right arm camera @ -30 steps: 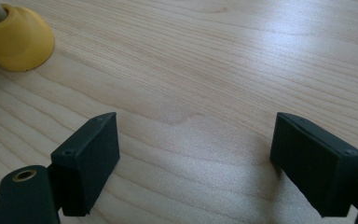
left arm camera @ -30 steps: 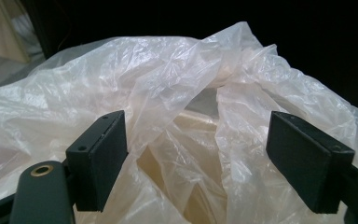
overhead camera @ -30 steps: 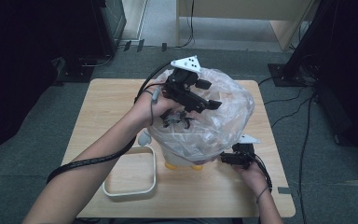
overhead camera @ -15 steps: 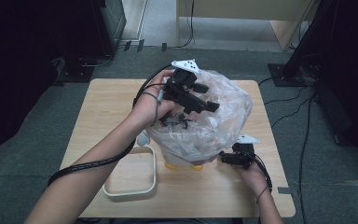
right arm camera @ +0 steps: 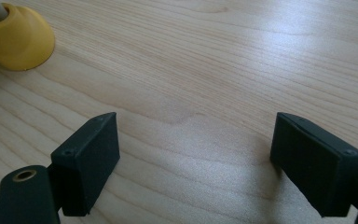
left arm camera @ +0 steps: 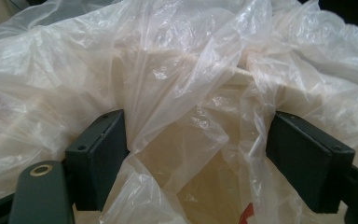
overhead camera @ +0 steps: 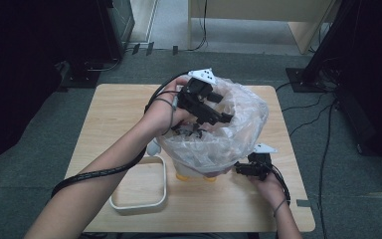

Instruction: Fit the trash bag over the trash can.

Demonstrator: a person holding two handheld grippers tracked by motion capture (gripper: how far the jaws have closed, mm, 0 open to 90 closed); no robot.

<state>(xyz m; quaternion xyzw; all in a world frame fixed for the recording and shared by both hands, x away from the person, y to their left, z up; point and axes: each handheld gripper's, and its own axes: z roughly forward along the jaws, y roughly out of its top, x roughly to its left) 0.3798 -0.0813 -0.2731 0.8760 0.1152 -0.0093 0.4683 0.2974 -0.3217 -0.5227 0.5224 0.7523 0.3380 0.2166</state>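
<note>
1. I see a big clear plastic bag in the middle of the tabletop. It covers something pale with yellow feet.
2. My left hand-held gripper is at the top of the bag, on the side away from me. Its jaws stand wide apart. In the left gripper view, loose folds of the bag lie between them, but the pads do not squeeze the plastic.
3. My right hand-held gripper is low, just beside the near right corner of the bag. Its jaws are wide apart too, with only bare wood between them. A yellow foot sits near it.
4. A white tray lies near the bag, on its left side and closer to me.
5. I think the bag is very light, thin and soft. It will crumple and slip, and it could tear if I pull hard.
6. I would pinch a thick fold near the bag's open edge, not one flat thin layer.
7. I think the thing inside is stiffer, so I would lift the bag slowly.
</note>
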